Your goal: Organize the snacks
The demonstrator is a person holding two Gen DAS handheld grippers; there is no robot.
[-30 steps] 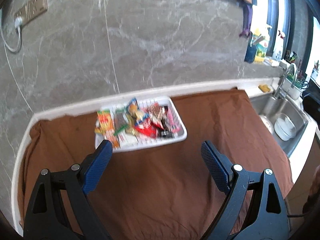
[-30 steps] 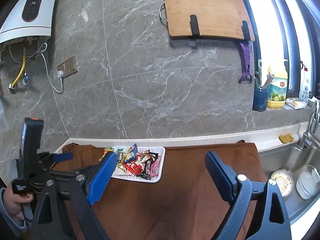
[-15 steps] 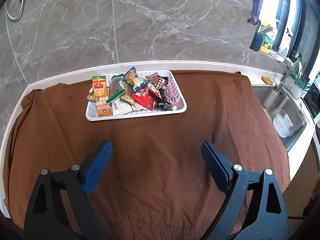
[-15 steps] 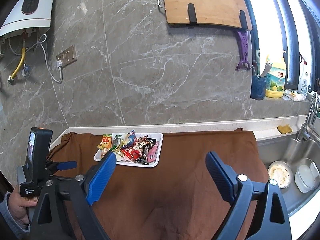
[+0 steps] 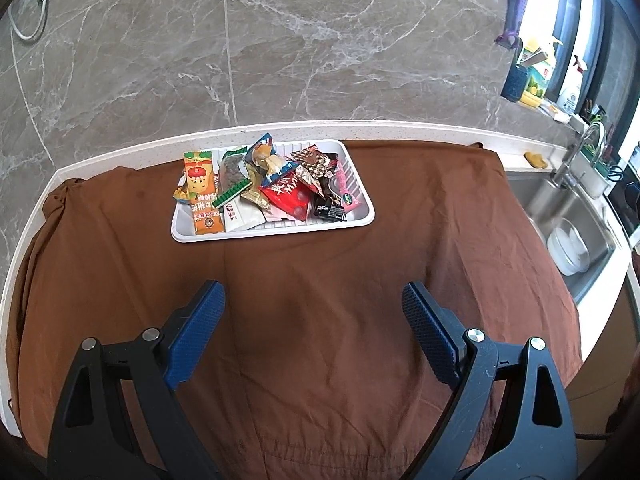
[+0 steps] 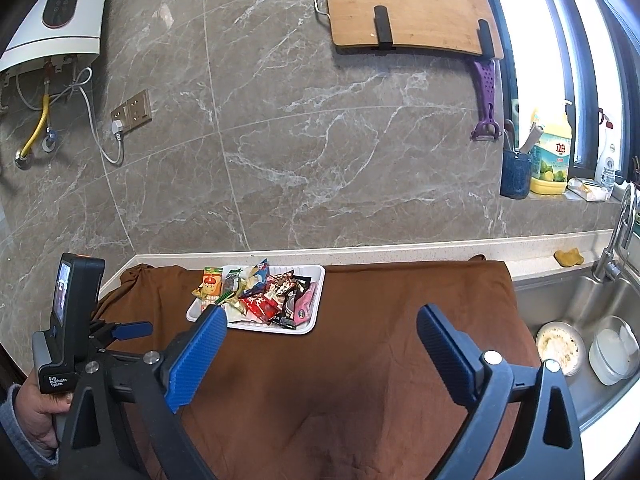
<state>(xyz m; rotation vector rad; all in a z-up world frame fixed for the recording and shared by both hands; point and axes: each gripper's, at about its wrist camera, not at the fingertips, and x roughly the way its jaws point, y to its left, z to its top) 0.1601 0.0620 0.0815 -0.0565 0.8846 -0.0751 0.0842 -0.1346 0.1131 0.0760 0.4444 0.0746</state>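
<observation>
Left gripper (image 5: 312, 308) is seen wide open, empty, over brown cloth (image 5: 360, 360); snacks (image 5: 264, 184) piled in white tray (image 5: 360, 222) near marble wall.

Right gripper (image 6: 320, 334) likewise spread, empty; sink (image 6: 560, 304) w/ bowls at right.

You've got a white countertop (image 5: 132, 151) running along the marble wall, and a brown cloth (image 5: 320, 320) is draped over nearly all of it (creased, bunched at the far left corner). Sitting directly on your cloth, toward the back and left of centre, is a white tray (image 5: 276, 232) heaped with snack packets (image 5: 260, 184). To your right the counter meets a steel sink (image 6: 580, 320).
</observation>
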